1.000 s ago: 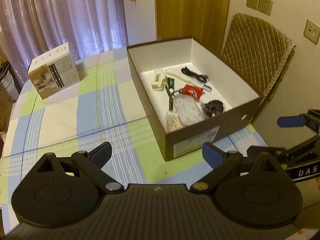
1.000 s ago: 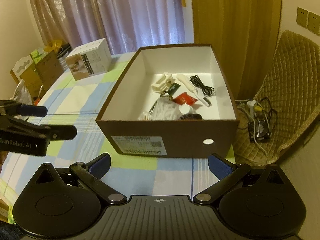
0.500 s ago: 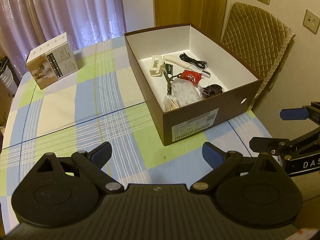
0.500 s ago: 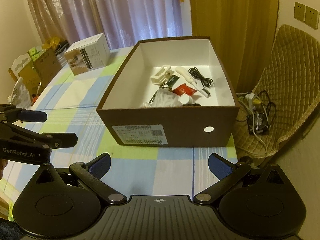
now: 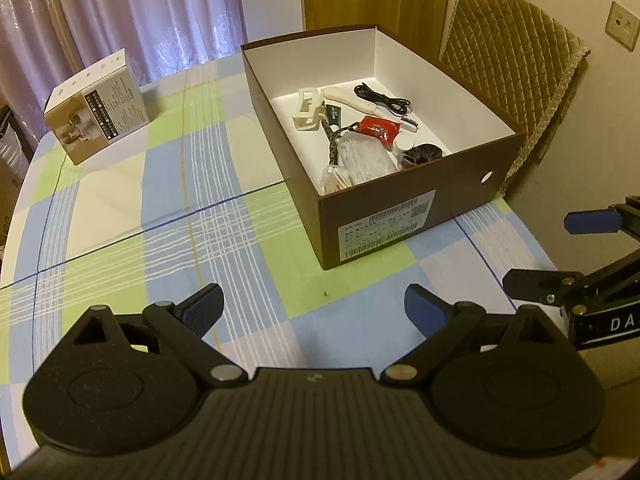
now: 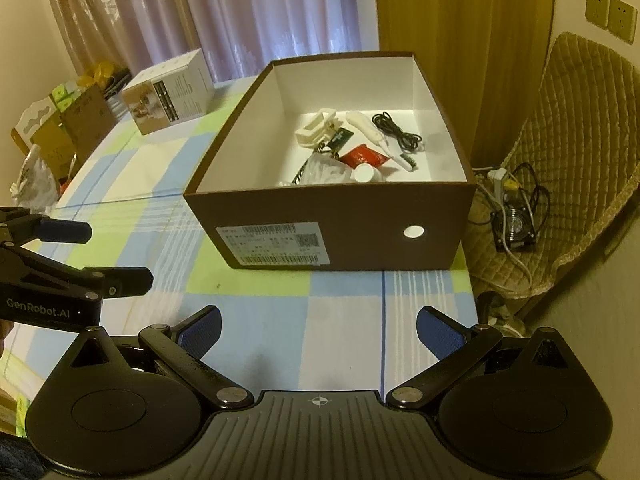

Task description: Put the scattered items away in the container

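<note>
Items (image 5: 360,136) inside brown box (image 5: 400,216); both grippers empty, spread.

The shoebox (image 5: 404,216) is sitting on the table (image 5: 160,216) with all the small stuff (image 5: 360,136) lying inside it, and a carton (image 5: 96,116) is standing well off to its left, further back.

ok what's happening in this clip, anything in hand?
Nothing in hand. A person holds both grippers above the checked tablecloth, short of the brown box. Left gripper and right gripper have their fingers spread, empty. The box holds the small items: red packet, black cable, white holder, plastic bag. Only a white carton sits loose on the table.
</note>
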A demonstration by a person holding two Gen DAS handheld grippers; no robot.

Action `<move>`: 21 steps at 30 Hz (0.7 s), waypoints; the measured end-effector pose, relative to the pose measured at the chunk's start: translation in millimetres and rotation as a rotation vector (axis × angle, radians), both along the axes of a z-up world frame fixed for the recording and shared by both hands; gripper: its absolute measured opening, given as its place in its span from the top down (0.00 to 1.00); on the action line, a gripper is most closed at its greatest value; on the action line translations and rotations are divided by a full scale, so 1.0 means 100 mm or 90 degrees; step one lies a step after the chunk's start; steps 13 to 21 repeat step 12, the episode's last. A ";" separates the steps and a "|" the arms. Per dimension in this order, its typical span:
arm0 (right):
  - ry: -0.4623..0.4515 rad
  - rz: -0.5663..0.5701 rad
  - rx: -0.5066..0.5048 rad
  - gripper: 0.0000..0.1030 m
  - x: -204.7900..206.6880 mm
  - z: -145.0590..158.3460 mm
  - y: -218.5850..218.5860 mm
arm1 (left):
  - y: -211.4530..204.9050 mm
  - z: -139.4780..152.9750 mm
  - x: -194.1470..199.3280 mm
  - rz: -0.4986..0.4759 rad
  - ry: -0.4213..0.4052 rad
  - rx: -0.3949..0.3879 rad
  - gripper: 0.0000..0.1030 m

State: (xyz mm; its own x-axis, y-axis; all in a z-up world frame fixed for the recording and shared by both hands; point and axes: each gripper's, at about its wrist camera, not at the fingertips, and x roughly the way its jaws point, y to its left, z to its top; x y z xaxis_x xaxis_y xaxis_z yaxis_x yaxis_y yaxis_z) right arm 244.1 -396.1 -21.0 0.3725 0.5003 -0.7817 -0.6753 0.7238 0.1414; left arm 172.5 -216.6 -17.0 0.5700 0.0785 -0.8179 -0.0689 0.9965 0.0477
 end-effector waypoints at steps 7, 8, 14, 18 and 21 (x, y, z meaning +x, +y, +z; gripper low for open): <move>0.004 0.002 -0.007 0.02 0.02 -0.02 -0.01 | -0.01 -0.01 0.01 0.001 0.000 -0.002 0.07; 0.004 0.003 -0.007 0.02 0.02 -0.02 -0.01 | -0.02 -0.01 0.01 0.000 -0.001 -0.001 0.07; 0.002 0.005 -0.006 0.02 0.03 -0.01 -0.01 | -0.04 0.00 0.03 0.001 -0.003 0.003 0.07; 0.002 0.005 -0.006 0.02 0.03 -0.01 -0.01 | -0.04 0.00 0.03 0.001 -0.003 0.003 0.07; 0.002 0.005 -0.006 0.02 0.03 -0.01 -0.01 | -0.04 0.00 0.03 0.001 -0.003 0.003 0.07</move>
